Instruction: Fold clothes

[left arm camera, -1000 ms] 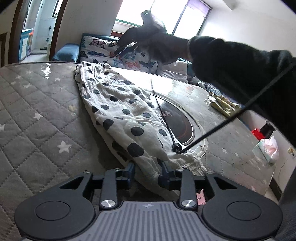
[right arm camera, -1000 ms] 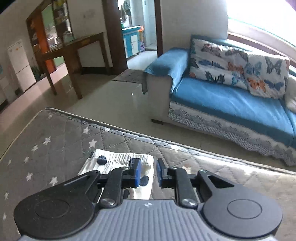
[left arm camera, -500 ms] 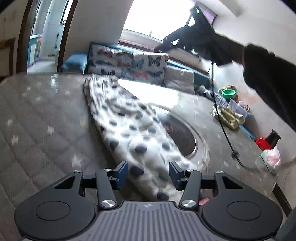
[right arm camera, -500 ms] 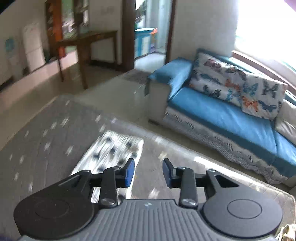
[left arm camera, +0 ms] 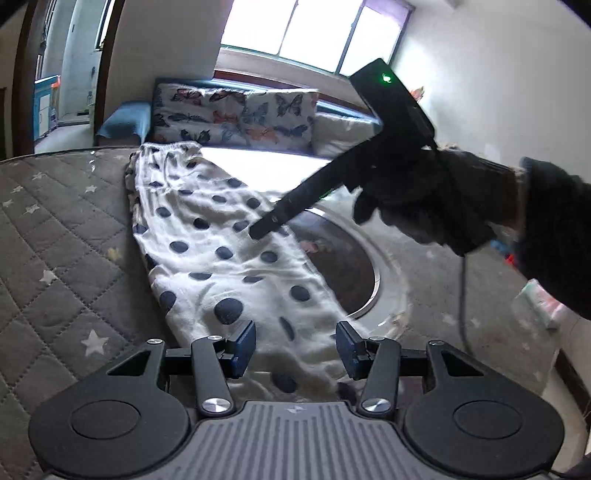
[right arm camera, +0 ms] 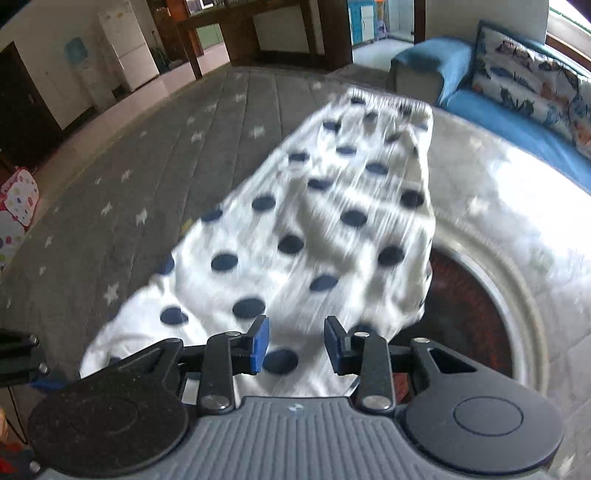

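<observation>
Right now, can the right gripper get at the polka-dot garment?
Probably yes. The right gripper hangs just over the polka-dot garment, its jaws apart and empty, and nothing lies between them and the cloth.

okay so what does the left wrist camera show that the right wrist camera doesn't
Only the left wrist view shows the gloved hand carrying the right gripper above the garment, the bright window, and the left gripper with its jaws apart over the cloth. Only the right wrist view shows the white fridge, the dark wooden table, and the right gripper's open jaws up close. Both show the polka-dot garment, the quilted star cover, the round inset and the butterfly cushions.
</observation>
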The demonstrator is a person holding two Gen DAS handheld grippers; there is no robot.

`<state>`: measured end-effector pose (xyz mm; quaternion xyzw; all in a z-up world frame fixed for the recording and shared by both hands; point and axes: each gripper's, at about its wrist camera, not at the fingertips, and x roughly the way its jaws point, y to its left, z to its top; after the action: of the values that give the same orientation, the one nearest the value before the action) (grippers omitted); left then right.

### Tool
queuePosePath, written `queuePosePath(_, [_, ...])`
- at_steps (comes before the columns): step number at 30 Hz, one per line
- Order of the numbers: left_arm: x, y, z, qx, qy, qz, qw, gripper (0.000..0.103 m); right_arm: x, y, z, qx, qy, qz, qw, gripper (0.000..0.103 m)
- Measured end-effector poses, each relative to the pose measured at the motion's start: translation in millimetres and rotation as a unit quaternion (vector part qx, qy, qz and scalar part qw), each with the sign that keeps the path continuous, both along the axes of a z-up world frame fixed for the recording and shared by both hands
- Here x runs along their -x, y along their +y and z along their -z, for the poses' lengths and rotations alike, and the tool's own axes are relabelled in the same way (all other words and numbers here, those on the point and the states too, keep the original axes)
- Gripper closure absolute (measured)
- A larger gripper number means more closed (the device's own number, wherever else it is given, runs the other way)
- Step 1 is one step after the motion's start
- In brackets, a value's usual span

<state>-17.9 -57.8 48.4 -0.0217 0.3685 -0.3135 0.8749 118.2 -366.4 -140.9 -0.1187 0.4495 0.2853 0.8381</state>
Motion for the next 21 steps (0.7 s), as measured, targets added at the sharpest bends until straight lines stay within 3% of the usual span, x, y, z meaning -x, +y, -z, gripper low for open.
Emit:
queuePosePath(5, [-6.6,-0.5,11.9,-0.033,0.026,-0.011,0.9991,0.053,17.0,-5.7,6.6,0.007,-0.010,0.001,1.000,0.070])
queuePosePath(12, [16.4,-34.2,-17.2,-0.014,-0.016,0.047,0.9987,0.050,28.1,-40.1,-13.8,-0.026,-0.035,0.046,0.998,0.070])
queuePosePath(15, [23.6,-63.4,-12.3,-0.040,-0.027,0.073,0.9962,0.041,31.9,-51.4,-16.0,-0.037,-0.039,0.063,0.997,0.070])
queuePosePath(21, [20.0,-94.1,9.9,-0.092,-0.014,0.082,0.9922,0.040,32.3,-67.9,-12.9,-0.048,-0.040,0.087,0.994,0.070])
